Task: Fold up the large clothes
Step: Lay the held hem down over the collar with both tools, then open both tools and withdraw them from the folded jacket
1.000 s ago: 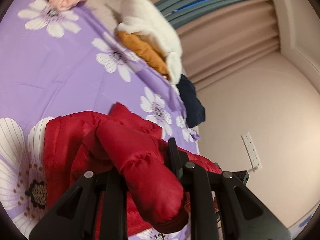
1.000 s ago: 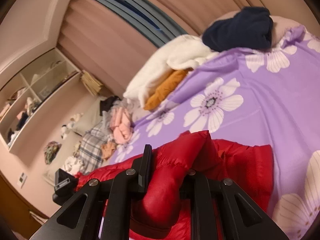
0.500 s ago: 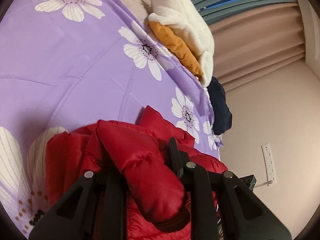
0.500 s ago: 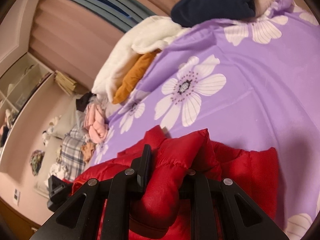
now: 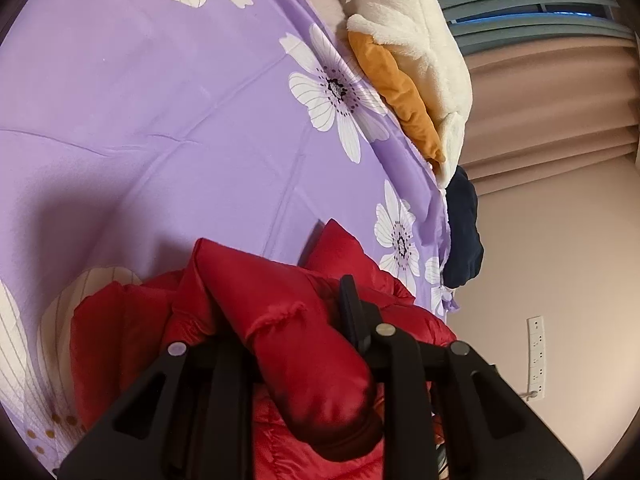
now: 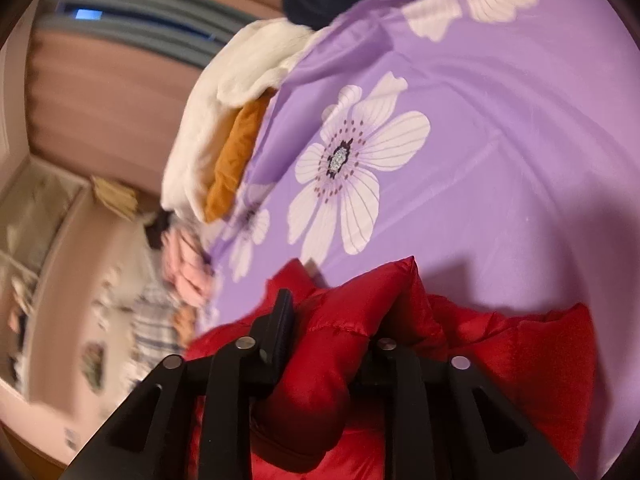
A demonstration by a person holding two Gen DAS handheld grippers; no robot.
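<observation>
The red jacket (image 5: 280, 320) lies bunched on the purple sheet (image 5: 140, 120), a padded roll of it clamped in each gripper, left (image 5: 296, 344) and right (image 6: 328, 344). Both rolls are best carried level and laid down together. Its lower half is cut off, and the right view is blurred.

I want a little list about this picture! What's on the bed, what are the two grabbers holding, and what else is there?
bed cover: purple sheet with white flowers
main thing: puffy red jacket, bunched up on the sheet
left gripper: shut on a red jacket sleeve
right gripper: shut on a red jacket sleeve
far edge of bed: white fleece over an orange garment, dark blue garment beside them
wall: white socket strip
</observation>
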